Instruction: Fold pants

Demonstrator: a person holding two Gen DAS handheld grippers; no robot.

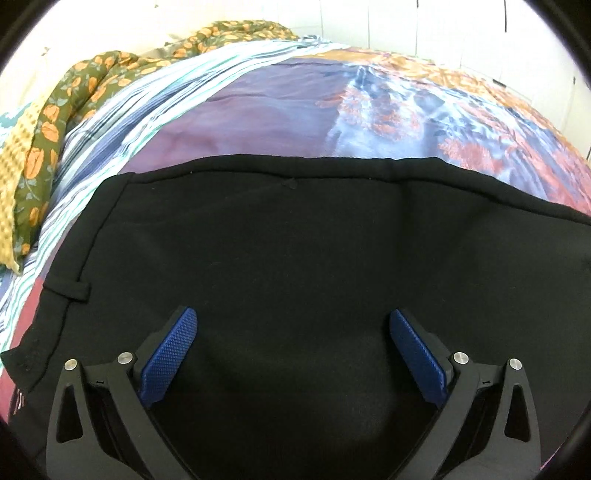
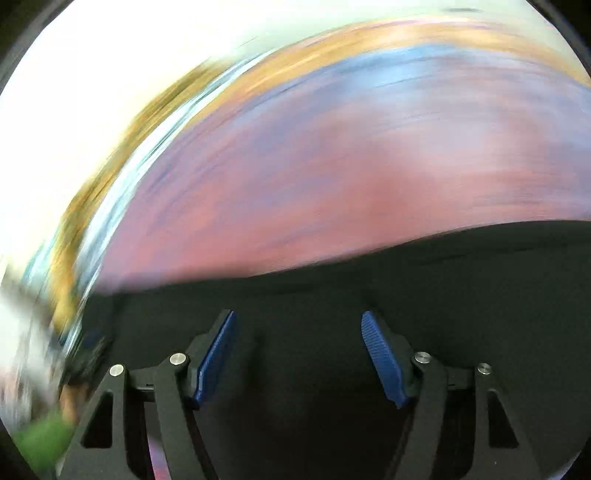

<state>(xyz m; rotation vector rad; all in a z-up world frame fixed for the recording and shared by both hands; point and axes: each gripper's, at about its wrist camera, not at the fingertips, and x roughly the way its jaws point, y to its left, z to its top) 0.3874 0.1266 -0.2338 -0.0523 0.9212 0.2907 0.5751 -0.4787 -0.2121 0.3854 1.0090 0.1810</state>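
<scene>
Black pants (image 1: 295, 240) lie spread flat on a printed bed sheet (image 1: 277, 110), with a seamed edge along the far side and a belt loop (image 1: 79, 291) at the left. My left gripper (image 1: 291, 314) hovers over the middle of the fabric, its blue pads (image 1: 170, 354) wide apart and nothing between them. The right wrist view is smeared by motion blur. There my right gripper (image 2: 298, 314) stands open above the black pants (image 2: 443, 266), and I see no fabric pinched between its pads (image 2: 380, 358).
The sheet (image 2: 332, 166) shows purple, blue and orange patches beyond the pants. A green cloth with orange flowers (image 1: 74, 85) is bunched along the far left of the bed, next to a yellow chequered cloth (image 1: 14, 166). A white tiled wall (image 1: 406, 22) stands behind.
</scene>
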